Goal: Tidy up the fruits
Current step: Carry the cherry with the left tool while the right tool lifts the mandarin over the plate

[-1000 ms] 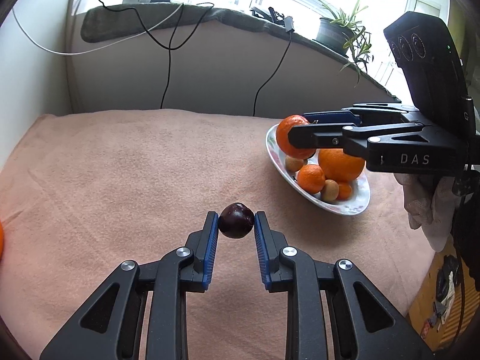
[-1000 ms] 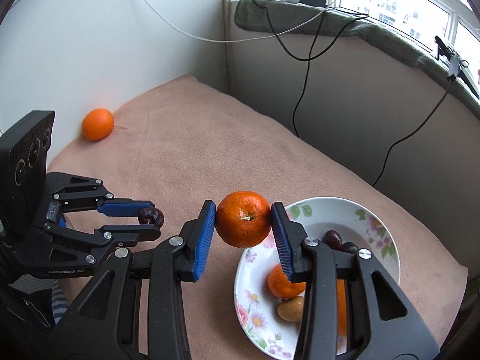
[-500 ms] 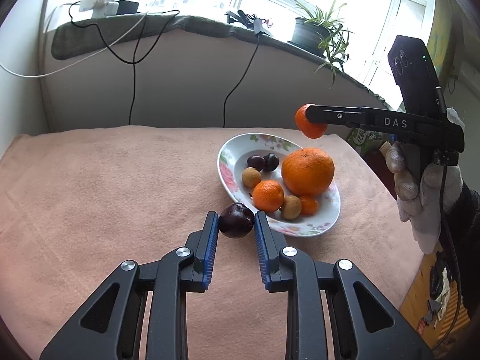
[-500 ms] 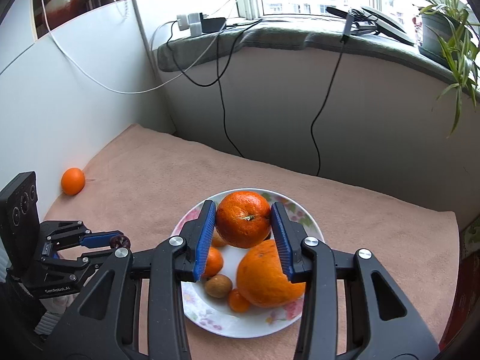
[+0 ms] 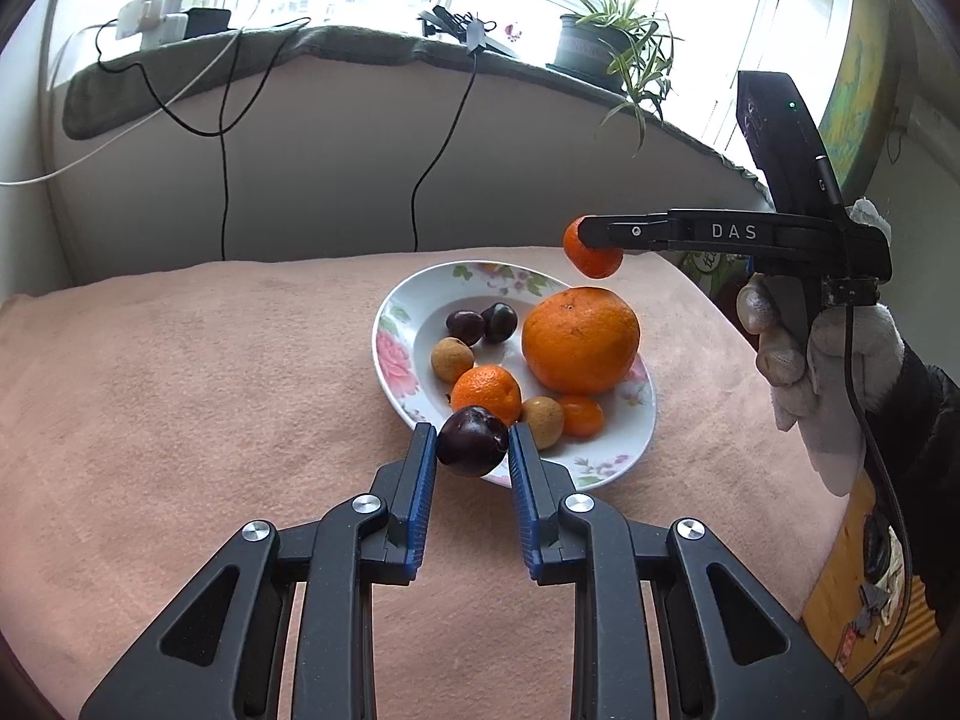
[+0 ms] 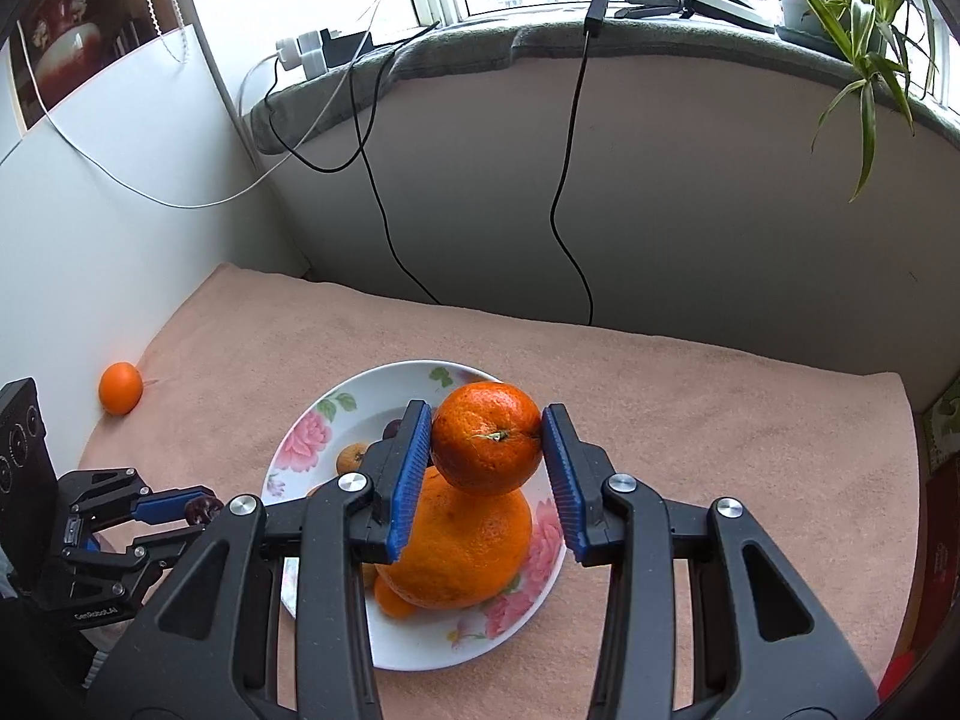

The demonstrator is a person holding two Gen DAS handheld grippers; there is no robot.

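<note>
Both hands loaded over the fruit plate

The left gripper [image 5: 472, 450] has its jaws clamped on a dark plum [image 5: 471, 441] right at the near rim of the floral plate [image 5: 390, 324] — the right gripper [image 6: 487, 443] squeezes a mandarin [image 6: 487, 445] above the big orange [image 6: 462, 552] on the plate. One more orange fruit [image 6: 120, 387] sits alone on the pink-blanketed table [image 5: 180, 390] by the wall.

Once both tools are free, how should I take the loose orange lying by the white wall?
Grip the orange across its widest middle, coming from above with the jaws set parallel to the wall. It is round with no handle, and it sits close against the wall on the pink cloth, so a side approach looks cramped.
</note>
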